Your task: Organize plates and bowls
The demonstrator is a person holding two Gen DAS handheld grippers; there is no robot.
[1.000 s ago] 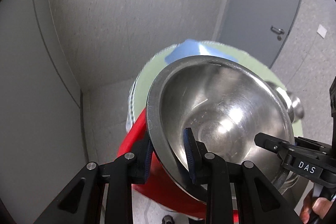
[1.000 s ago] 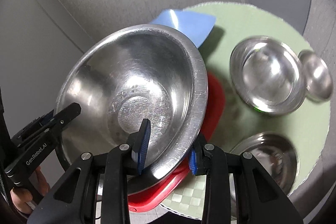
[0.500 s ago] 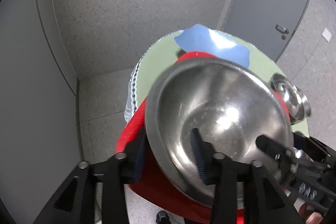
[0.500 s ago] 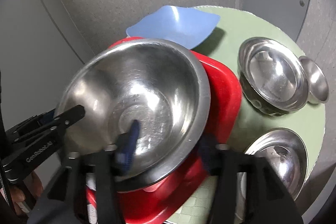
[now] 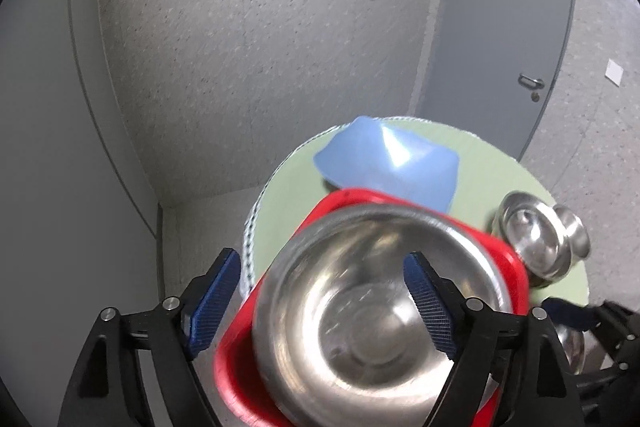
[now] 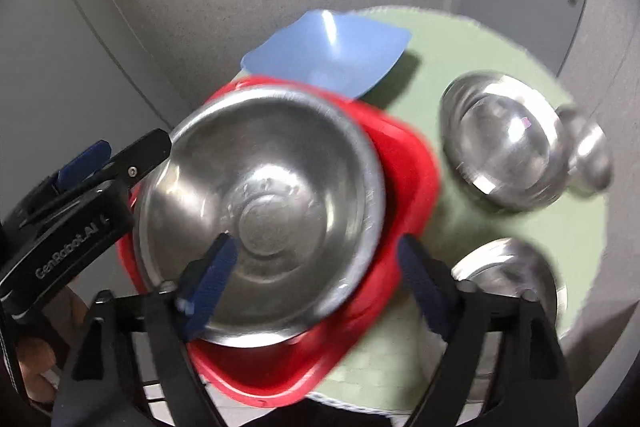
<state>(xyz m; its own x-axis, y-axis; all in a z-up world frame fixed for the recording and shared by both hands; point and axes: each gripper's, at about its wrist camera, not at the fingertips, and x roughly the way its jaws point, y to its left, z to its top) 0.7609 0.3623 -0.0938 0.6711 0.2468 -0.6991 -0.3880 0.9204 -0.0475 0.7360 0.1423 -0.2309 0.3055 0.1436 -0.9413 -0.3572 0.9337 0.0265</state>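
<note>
Grey speckled walls, round green table (image 6: 472, 39). Large steel bowl (image 6: 264, 215) sits nested in the red square plastic dish (image 6: 404, 167), blue square plate (image 6: 328, 51) behind it, smaller steel bowls (image 6: 504, 147) to the right. Left hand-held gripper (image 5: 324, 301) and right hand-held gripper (image 6: 316, 279): jaws apart, holding nothing. Looks like release done; I'd back both straight out, clear of the rim, so the bowl doesn't tip.

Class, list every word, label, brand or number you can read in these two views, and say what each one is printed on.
"GenRobot.AI": white lettering on the black body of the left hand-held gripper, seen in the right wrist view.
No other text is legible. The large steel bowl, red tray, blue plate and door show no readable markings.
</note>
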